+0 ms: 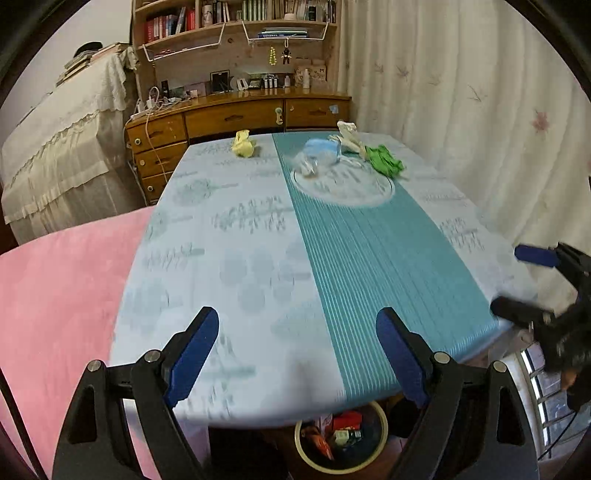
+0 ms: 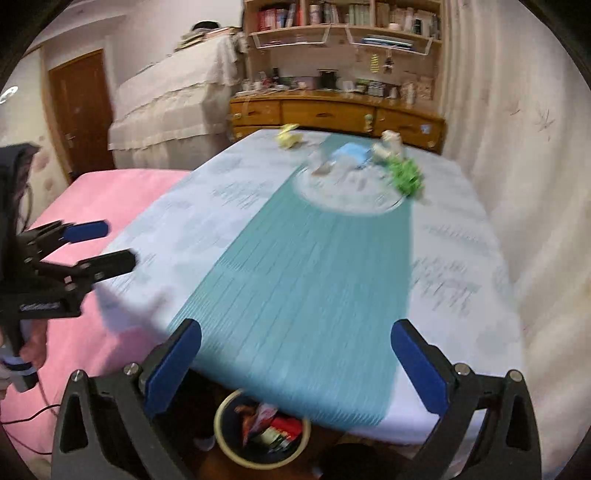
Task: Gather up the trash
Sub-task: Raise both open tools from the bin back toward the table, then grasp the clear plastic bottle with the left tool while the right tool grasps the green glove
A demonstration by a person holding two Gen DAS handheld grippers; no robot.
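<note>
A bedroom: a wooden desk with drawers and a bookshelf (image 1: 236, 22) against the far wall, a pale floral curtain (image 1: 461, 110) on the right, and in front a table under a light blue and teal cloth (image 1: 258, 240) beside a pink bedspread (image 1: 55, 295).

Going left to right along the far end of the table, the trash lies well apart from both grippers: a crumpled yellow wrapper (image 1: 243, 144) alone on the pale half, then a clear plastic scrap (image 1: 306, 166) just beside a blue crumpled piece (image 1: 322, 150), a whitish crumple (image 1: 347, 134) behind it, and a green crumpled piece (image 1: 386, 160) at the right. The middle cluster sits so close together that I cannot tell which pieces touch. Below the near table edge stands a round waste bin (image 1: 306, 450), already holding colourful wrappers.

The left gripper (image 1: 297, 354) has its jaws spread wide with nothing between them. The right gripper (image 2: 295, 365) is likewise wide open and empty.

Risks, as I judge them: the cluster is tight, so closing on one piece could drag or flick a neighbour off the far edge. The clear scrap is thin and limp and may slip out between the pads. Both views are blurred, so a hurried reach could land short or snag the cloth. The bin sits partly under the table edge, so a drop released too early would land on the cloth rather than in it
</note>
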